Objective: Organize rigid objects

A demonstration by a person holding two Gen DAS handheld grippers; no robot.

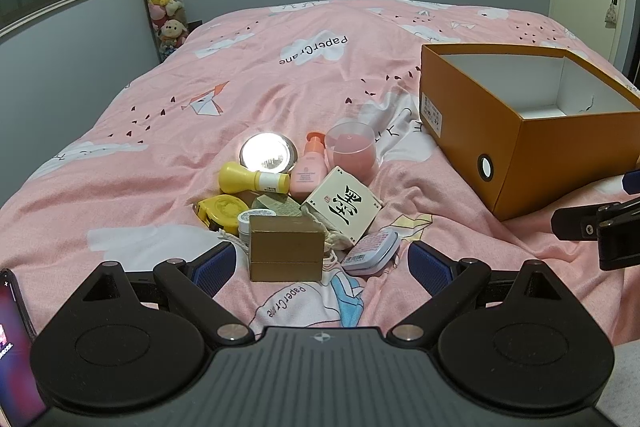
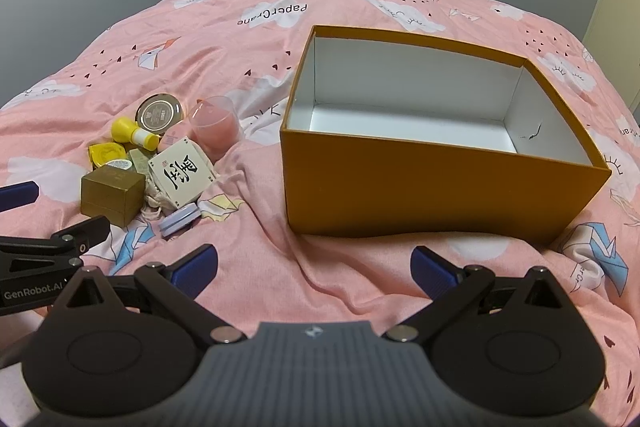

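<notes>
Since both the left gripper (image 1: 316, 265) and right gripper (image 2: 314, 265) gape wide and empty, grabbing the gold box (image 1: 286, 247) could topple that crowded pile on the soft bed (image 1: 200, 79).

Open orange box (image 2: 436, 183), interior bare, reachable from above. Bare pink bedspread (image 2: 256, 259) between box and tight clutter pile, gold box (image 1: 286, 253) nearest, blocking items behind.

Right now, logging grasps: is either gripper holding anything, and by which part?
Nothing is held. The left gripper and right gripper are both open and empty.
</notes>
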